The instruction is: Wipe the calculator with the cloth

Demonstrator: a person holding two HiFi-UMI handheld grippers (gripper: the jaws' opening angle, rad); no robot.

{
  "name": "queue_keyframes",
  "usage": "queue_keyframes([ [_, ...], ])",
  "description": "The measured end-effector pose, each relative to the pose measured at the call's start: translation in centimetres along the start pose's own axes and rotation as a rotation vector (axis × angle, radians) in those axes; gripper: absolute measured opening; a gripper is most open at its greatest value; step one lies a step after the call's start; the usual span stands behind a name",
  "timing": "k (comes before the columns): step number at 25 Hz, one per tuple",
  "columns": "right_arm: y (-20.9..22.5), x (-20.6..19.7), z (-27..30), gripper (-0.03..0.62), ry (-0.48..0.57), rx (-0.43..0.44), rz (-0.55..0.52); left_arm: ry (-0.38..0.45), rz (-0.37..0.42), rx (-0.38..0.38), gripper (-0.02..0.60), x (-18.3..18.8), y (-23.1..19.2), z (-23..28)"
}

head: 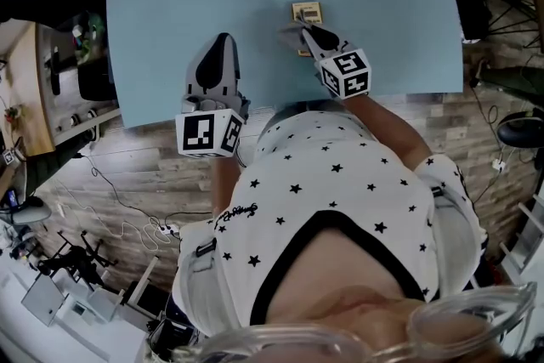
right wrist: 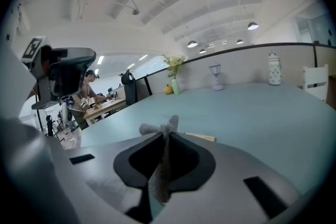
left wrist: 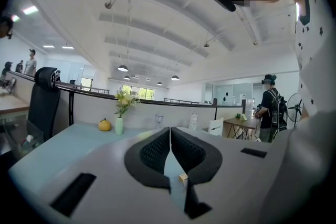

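Pinching the grey cloth [right wrist: 166,129] in shut fingers, the right gripper [head: 306,32] hovers just below the calculator [head: 307,13] at upper centre of the table [head: 170,13], nearer than the shut, empty left gripper [head: 223,43].

We see the calculator [head: 307,12] only in part, its near end under the right gripper [head: 308,33] and cloth [head: 290,32]; its keys are too small to tell. The tabletop [head: 170,13] runs off the top edge.
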State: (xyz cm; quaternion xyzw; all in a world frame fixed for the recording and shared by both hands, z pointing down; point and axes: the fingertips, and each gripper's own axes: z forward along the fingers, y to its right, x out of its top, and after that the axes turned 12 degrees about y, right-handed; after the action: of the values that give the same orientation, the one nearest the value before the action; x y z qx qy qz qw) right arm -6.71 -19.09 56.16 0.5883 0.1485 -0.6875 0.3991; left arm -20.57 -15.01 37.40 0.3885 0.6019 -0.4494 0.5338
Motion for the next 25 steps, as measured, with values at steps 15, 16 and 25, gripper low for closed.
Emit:
queue_keyframes([
  [15,-2.7,-4.6,-0.2,0.031,-0.103,0.077,-0.04,-0.003,-0.011,0.019,0.032,-0.1,-0.6,-0.3],
  [16,-2.5,-4.6,-0.5,0.031,-0.1,0.071,-0.039,-0.003,-0.011,0.01,0.032,-0.1,-0.3,-0.1],
  [25,0.6,-4.3,-2.5,0.031,-0.079,-0.01,-0.034,-0.01,-0.02,-0.042,0.032,-0.6,1.4,1.4],
])
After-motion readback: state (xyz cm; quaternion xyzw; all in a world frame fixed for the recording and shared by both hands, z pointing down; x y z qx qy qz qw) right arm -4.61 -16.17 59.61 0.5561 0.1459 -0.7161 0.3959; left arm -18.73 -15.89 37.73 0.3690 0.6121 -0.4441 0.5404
